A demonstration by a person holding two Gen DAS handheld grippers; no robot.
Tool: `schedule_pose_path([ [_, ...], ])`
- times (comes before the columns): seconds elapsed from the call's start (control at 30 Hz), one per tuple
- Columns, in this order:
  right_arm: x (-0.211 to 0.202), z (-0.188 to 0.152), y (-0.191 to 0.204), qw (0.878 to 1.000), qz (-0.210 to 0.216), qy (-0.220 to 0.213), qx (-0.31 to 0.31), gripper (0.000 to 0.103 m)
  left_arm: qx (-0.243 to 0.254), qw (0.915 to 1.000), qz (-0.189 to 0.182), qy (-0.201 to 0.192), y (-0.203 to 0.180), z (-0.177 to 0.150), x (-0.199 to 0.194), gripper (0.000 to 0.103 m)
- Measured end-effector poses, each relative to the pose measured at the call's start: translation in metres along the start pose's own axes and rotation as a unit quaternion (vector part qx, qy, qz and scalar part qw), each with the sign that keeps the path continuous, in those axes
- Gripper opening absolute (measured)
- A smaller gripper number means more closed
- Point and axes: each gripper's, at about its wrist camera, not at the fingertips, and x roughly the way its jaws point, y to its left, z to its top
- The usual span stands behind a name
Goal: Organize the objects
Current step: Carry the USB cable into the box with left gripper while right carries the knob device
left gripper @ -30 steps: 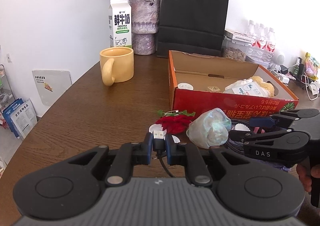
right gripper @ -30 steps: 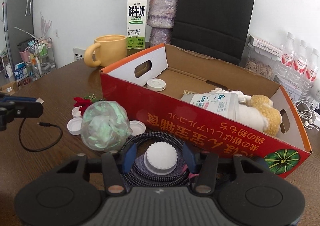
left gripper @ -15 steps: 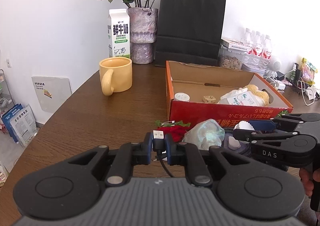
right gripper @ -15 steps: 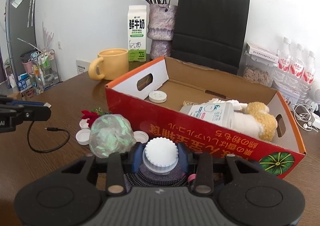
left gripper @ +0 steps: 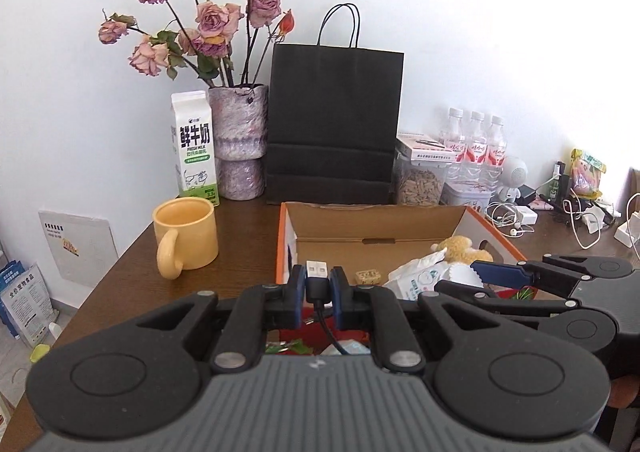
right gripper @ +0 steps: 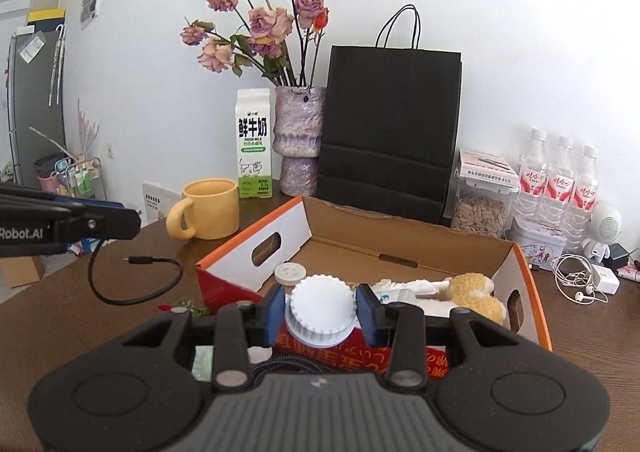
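A: What is the biggest thing here?
B: The brown counter; on it stands an orange cardboard box, open at the top; behind the box is a black paper bag, and beside the bag a vase and a milk carton.
A: What lies in the box?
B: A plush toy, a white pouch and a small round white lid; a yellow mug stands on the counter left of the box.
A: And the claws?
B: The right claw is pinching a white ribbed cap, held up just in front of the box wall; the left claw is pressed on the USB plug of a black cable; the cable hangs in a loop above the counter, left of the box.
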Motion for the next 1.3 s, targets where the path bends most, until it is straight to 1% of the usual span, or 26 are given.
schedule_pose_path([
  [0.2, 0.008, 0.008, -0.022, 1.0, -0.011, -0.021, 0.017, 0.037, -0.005, 0.9999, -0.011, -0.003, -0.016, 0.011, 0.03, 0.014],
  [0.43, 0.031, 0.011, -0.049, 0.999, -0.017, -0.025, 0.031, 0.037, -0.015, 0.9996, -0.022, 0.0, -0.028, 0.02, 0.074, 0.014],
  [0.6, 0.048, 0.013, -0.066, 0.999, -0.022, -0.022, 0.031, 0.037, -0.027, 0.9992, -0.031, 0.0, -0.036, 0.024, 0.105, 0.014],
  [0.73, 0.063, 0.012, -0.08, 0.999, -0.02, -0.016, 0.036, 0.037, -0.05, 0.9983, -0.031, -0.004, -0.034, 0.025, 0.126, 0.014],
  [0.9, 0.08, 0.013, -0.086, 0.999, -0.019, -0.006, 0.033, 0.037, -0.044, 0.9985, -0.026, 0.017, -0.031, 0.024, 0.147, 0.014],
  [1.0, 0.087, 0.011, -0.086, 0.999, -0.021, 0.002, 0.029, 0.037, -0.041, 0.9987, -0.02, 0.022, -0.03, 0.023, 0.154, 0.014],
  [1.1, 0.09, 0.008, -0.084, 0.999, -0.027, 0.011, 0.027, 0.038, -0.039, 0.9985, -0.022, 0.03, -0.029, 0.021, 0.157, 0.015],
  [1.13, 0.09, 0.008, -0.084, 0.999, -0.029, 0.012, 0.026, 0.038, -0.037, 0.9986, -0.02, 0.03, -0.03, 0.02, 0.157, 0.02],
  [1.17, 0.09, 0.007, -0.084, 0.999, -0.031, 0.014, 0.027, 0.038, -0.037, 0.9987, -0.021, 0.031, -0.029, 0.02, 0.157, 0.039],
  [1.2, 0.09, 0.007, -0.084, 0.999, -0.033, 0.015, 0.027, 0.045, -0.039, 0.9985, -0.018, 0.033, -0.029, 0.02, 0.157, 0.056],
  [1.23, 0.089, 0.007, -0.084, 0.999, -0.035, 0.017, 0.027, 0.065, -0.042, 0.9985, -0.013, 0.034, -0.029, 0.02, 0.158, 0.089],
  [1.27, 0.089, 0.007, -0.084, 0.999, -0.042, 0.018, 0.027, 0.078, -0.044, 0.9984, 0.0, 0.034, -0.028, 0.02, 0.159, 0.103],
  [1.3, 0.088, 0.007, -0.084, 0.998, -0.052, 0.017, 0.024, 0.099, -0.044, 0.9985, 0.014, 0.031, -0.028, 0.02, 0.159, 0.103],
])
